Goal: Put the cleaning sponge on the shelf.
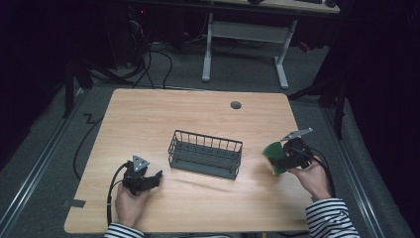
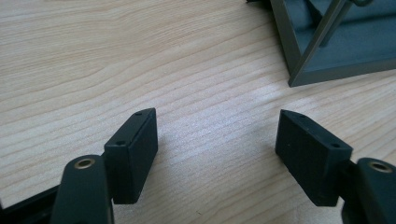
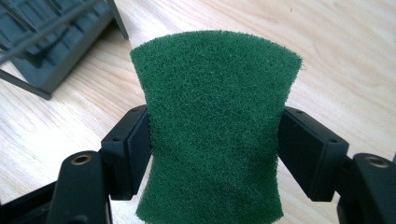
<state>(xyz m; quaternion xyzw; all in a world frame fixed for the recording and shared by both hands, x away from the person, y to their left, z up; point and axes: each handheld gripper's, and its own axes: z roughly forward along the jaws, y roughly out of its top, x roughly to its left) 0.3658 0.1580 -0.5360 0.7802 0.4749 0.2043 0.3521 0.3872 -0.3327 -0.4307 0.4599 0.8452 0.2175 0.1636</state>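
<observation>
From the high view, the right gripper (image 1: 278, 161) holds a green rectangular scouring pad (image 1: 271, 156) just right of the dark wire-mesh basket (image 1: 205, 154). The left gripper (image 1: 156, 177) rests on the light wooden table (image 1: 148, 114), left of the basket.

In the left gripper view, its jaws stand apart over bare wood.

In the right gripper view, the jaws are clamped on the pad's (image 3: 215, 135) two side edges, pinching it inward; the pad stands up between them.

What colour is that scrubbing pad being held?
Dark green; the scrubbing pad shows best in the right gripper view.

Wire basket (image 1: 205, 154) mid-table between both hands, bare tabletop (image 1: 198, 111) open all around it
</observation>
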